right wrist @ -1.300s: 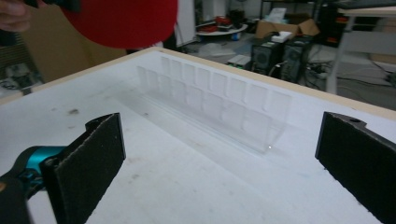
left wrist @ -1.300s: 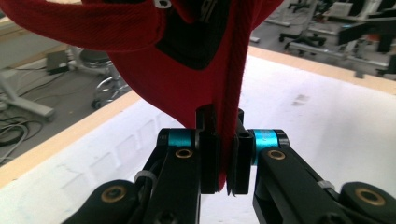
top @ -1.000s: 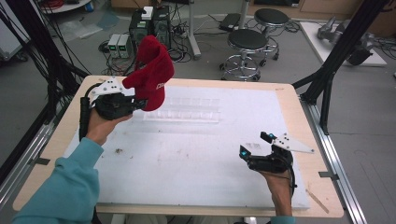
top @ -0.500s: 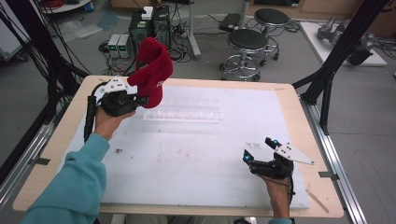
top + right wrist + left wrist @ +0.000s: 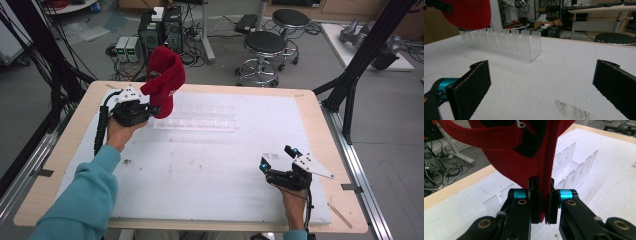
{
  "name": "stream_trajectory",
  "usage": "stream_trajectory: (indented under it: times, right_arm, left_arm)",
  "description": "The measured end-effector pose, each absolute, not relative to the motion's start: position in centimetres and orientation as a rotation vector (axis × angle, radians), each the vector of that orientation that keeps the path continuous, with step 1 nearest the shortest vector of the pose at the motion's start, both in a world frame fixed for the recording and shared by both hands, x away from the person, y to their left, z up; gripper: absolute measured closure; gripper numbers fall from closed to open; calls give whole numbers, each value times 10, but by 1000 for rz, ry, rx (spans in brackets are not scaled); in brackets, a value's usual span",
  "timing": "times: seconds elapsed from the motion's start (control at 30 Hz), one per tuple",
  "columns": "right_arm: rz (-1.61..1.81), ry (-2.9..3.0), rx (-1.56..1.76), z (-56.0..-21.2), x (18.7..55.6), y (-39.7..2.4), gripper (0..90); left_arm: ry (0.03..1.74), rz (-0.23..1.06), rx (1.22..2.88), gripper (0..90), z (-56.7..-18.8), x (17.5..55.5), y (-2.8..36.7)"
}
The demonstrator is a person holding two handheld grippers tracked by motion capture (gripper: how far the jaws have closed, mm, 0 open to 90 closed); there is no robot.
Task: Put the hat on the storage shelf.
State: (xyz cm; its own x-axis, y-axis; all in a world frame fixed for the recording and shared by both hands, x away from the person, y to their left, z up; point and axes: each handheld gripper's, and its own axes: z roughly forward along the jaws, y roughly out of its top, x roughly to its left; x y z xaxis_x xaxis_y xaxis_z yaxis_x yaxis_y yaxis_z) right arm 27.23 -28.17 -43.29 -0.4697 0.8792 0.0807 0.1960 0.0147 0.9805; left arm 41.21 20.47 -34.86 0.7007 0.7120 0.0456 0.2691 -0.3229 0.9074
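A red cap [image 5: 164,80] hangs above the left end of a clear slotted rack [image 5: 196,118] at the back of the white table mat [image 5: 210,170]. My left gripper [image 5: 154,109] is shut on the cap's edge; in the left gripper view the red fabric [image 5: 524,152] runs down between the two pressed jaws of that gripper [image 5: 543,202], with the rack [image 5: 576,170] behind it. My right gripper [image 5: 278,157] rests low near the table's front right, open, nothing between its wide-set jaws. In the right gripper view the rack [image 5: 506,43] stands ahead, the cap [image 5: 466,13] over its far end.
The wooden table edge [image 5: 65,150] frames the mat. Black frame posts [image 5: 360,65] rise at the right and left. Behind the table stand two stools [image 5: 265,47], computer boxes [image 5: 160,30] and cables on the floor.
Both hands have sunk a little. The left gripper carried the cap slightly lower and toward the rack's left end; the right gripper settled closer to the mat. Neither grip changed.
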Motion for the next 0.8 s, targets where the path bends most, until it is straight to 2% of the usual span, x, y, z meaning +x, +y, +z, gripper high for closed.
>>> stream_trajectory:
  times: [0.6,0.8]
  right_arm:
    - [1415,1790,1126,-441,277,-275,4]
    - [1399,1810,1115,-440,272,-276,4]
  left_arm:
    - [809,558,1906,852,-354,412,192]
    - [866,570,1887,852,-370,411,187]
